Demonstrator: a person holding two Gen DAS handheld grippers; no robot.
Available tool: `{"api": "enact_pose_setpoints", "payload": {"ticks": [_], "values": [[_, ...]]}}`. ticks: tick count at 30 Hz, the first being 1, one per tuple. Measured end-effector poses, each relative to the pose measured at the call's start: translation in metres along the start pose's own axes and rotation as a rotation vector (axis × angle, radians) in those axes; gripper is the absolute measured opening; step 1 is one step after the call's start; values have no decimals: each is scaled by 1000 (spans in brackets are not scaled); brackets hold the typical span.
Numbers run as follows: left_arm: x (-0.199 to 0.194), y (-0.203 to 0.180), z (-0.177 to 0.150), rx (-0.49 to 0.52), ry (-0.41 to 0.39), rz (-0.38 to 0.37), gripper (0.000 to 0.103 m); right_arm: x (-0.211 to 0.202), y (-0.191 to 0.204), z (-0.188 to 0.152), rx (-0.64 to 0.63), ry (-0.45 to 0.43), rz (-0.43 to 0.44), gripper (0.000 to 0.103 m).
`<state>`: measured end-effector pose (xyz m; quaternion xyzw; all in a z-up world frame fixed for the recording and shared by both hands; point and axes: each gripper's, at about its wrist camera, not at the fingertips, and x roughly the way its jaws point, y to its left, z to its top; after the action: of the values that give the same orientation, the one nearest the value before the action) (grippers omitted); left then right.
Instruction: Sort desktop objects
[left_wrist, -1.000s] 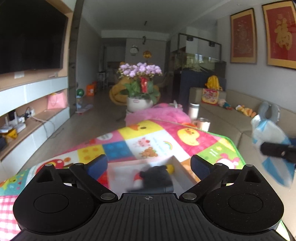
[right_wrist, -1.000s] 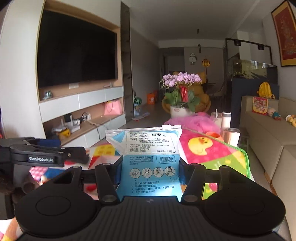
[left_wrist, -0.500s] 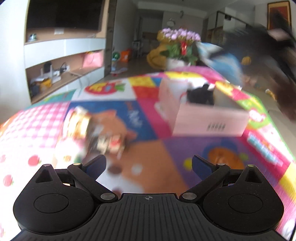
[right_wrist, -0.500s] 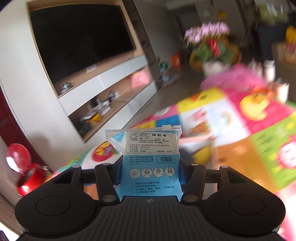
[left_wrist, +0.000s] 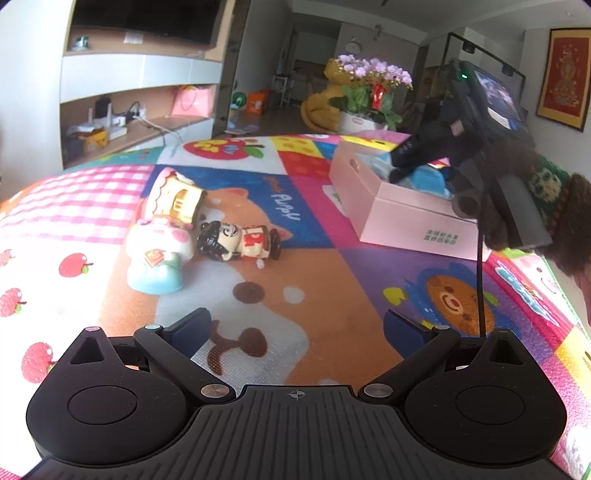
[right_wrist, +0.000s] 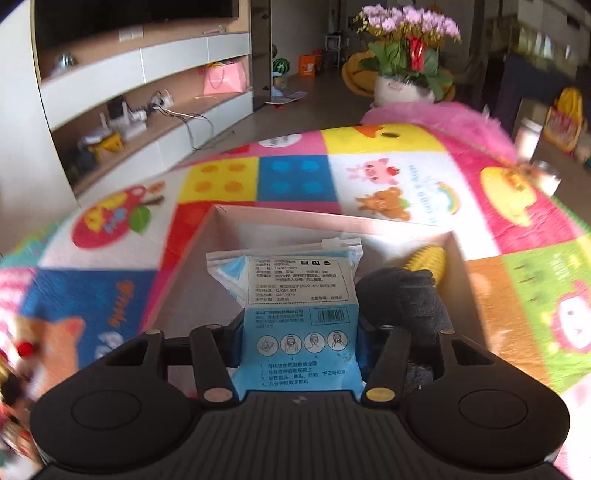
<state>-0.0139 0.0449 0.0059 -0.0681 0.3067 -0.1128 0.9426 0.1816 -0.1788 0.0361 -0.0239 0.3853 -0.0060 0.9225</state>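
Inside the pink box (right_wrist: 258, 221), a black toy (right_wrist: 402, 299) crowds the blue packet (right_wrist: 299, 314).

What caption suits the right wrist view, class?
Right gripper holds a blue mask packet over the open pink box.

blue mask packet (right_wrist: 301, 317) you hold stands upright over the open pink box (left_wrist: 406, 218), which holds a black plush (right_wrist: 402, 299) and yellow toy (right_wrist: 428, 260). three figurines (left_wrist: 192, 236) lie toppled on the mat, well left of it.
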Motion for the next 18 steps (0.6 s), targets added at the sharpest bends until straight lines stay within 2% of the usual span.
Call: {"api": "enact_pose_setpoints", "payload": {"ticks": [1,5,7,8,14,18], "values": [[0,1,0,-6,-1,0,102,-2,-2,-2,-7,-7,-20,53],[0,0,0,-9,-7,6,102,2,-21,13,145,29,118,56],[0,-1,-1,-8,-9,8,102,2,-25,21,199,20,206,85],[0,0,-1,-11,-10,7,102,0,-25,24,216,5,216,87],[1,5,0,-48,1,1,102,-42,-16,23,153,-123,203,87],[-6,9,2,-56,-19,32,103,-77,16,3,-9,-187,269,87]]}}
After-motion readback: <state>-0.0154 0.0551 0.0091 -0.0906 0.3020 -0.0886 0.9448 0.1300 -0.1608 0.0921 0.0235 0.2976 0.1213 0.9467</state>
